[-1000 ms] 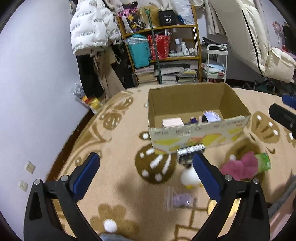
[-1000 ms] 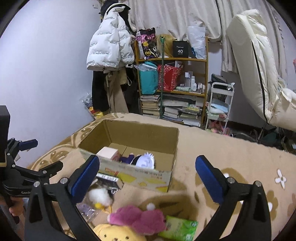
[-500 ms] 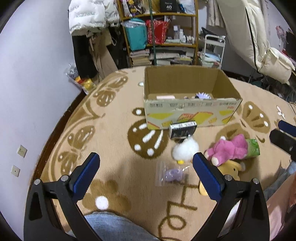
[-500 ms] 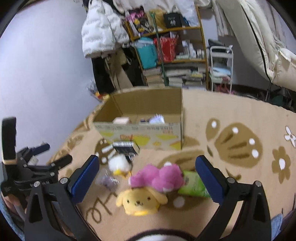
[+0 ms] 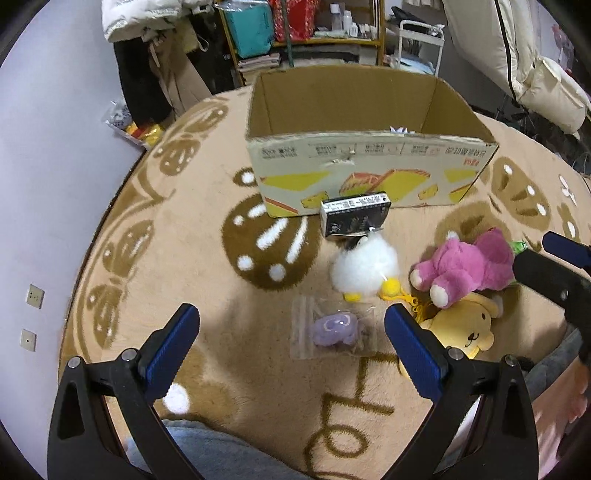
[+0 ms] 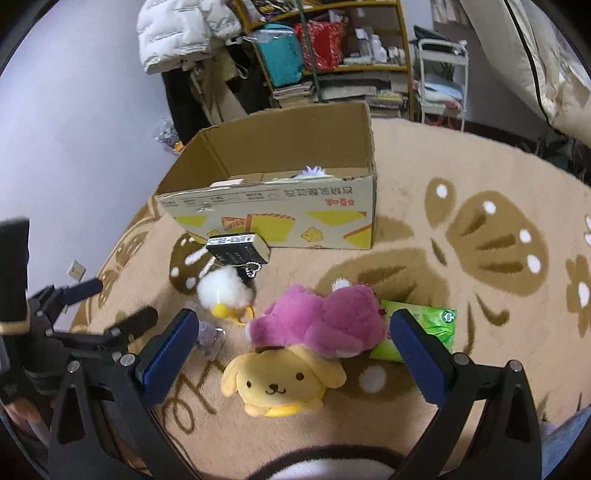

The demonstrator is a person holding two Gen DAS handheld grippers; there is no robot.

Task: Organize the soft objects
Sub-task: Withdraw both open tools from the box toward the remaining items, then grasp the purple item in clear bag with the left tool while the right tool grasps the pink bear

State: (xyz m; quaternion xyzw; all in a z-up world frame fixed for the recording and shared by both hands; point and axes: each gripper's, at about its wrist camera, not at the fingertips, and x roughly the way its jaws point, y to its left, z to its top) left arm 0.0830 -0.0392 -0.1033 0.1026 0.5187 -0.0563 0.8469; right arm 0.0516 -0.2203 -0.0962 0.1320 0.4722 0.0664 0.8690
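On the beige rug lie a pink plush (image 5: 467, 267) (image 6: 321, 321), a yellow dog plush (image 5: 461, 330) (image 6: 280, 384), a white fluffy duck keychain (image 5: 364, 267) (image 6: 225, 290) and a clear bag with a purple item (image 5: 334, 326) (image 6: 208, 336). An open cardboard box (image 5: 369, 166) (image 6: 280, 218) stands behind them with a few items inside. My left gripper (image 5: 291, 343) is open above the purple bag. Open too, my right gripper (image 6: 291, 354) hovers over the pink and yellow plushes.
A black packet (image 5: 354, 218) (image 6: 238, 253) leans at the box front. A green tissue pack (image 6: 417, 330) lies right of the pink plush. Shelves (image 6: 332, 55), a hanging jacket (image 6: 184, 33) and a white cart (image 6: 441, 77) stand behind. A person's knee (image 5: 207, 454) shows at the bottom.
Both grippers have tipped downward and come closer to the rug, so the toys look larger and sit between the fingers. Both stay open.
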